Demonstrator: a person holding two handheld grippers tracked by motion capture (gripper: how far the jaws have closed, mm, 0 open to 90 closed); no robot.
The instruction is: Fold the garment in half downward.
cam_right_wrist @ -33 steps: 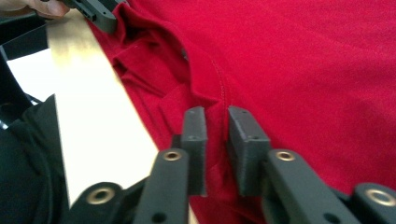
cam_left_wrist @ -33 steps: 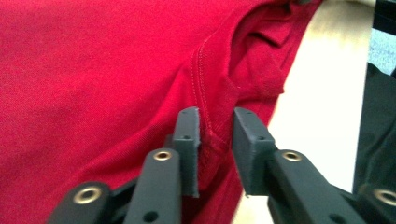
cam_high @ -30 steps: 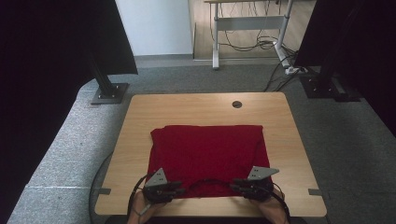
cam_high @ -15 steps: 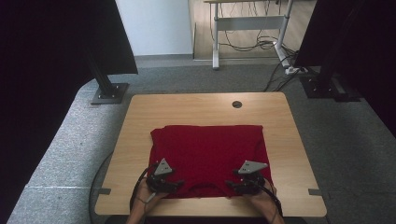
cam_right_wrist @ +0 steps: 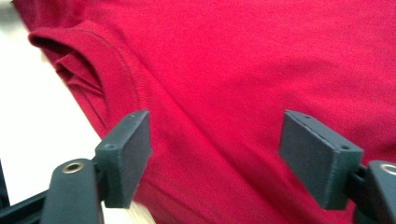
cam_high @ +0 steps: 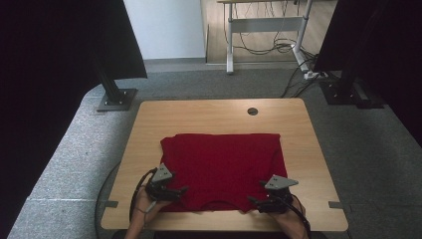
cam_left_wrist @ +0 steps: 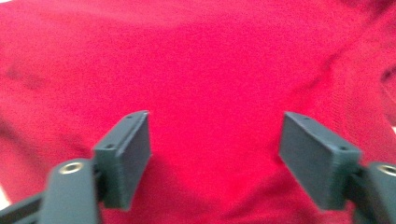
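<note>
Your red shirt lies folded flat on the wooden table, in its near half, with the collar edge toward you at the table's front. Your left gripper sits at the shirt's near left corner, low over the cloth; your right gripper sits at the near right corner, beside the neckline. In the left gripper view, the left gripper has its jaws spread wide, having just been opening, with only flat red fabric lying under the gap and nothing pinched. In the right gripper view, the right gripper is likewise wide apart, also just opened, above the shirt with the stitched collar off to the left and bare table beyond it. Neither claw has hold of the shirt. A round cable hole sits near the table's far edge.
</note>
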